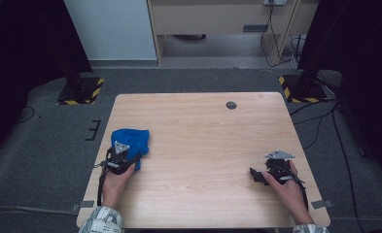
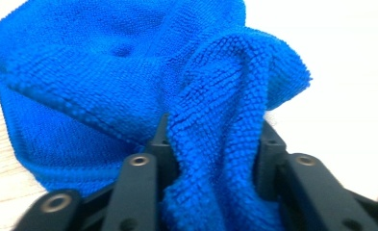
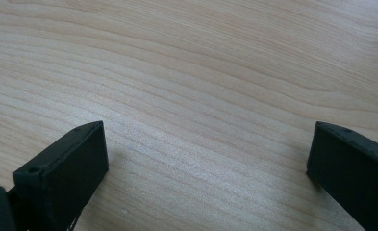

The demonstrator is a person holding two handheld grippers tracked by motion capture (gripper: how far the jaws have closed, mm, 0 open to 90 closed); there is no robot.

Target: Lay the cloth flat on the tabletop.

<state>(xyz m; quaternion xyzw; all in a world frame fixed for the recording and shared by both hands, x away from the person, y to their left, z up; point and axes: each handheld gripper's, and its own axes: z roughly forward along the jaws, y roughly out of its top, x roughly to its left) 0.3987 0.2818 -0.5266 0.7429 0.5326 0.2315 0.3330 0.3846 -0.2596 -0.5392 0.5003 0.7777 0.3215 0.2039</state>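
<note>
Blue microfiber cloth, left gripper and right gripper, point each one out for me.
blue microfiber cloth [image 2: 105, 82], left gripper view, on its bunched upper body.
left gripper [image 2: 215, 144], left gripper view, midway between its fingertips.
right gripper [image 3: 208, 149], right gripper view, midway between its fingertips.

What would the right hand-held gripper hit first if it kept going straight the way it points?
Probably just the bare wooden table: the right hand-held gripper stands open with nothing between its jaws, angled down at the surface. Depth is hard to judge.
</note>
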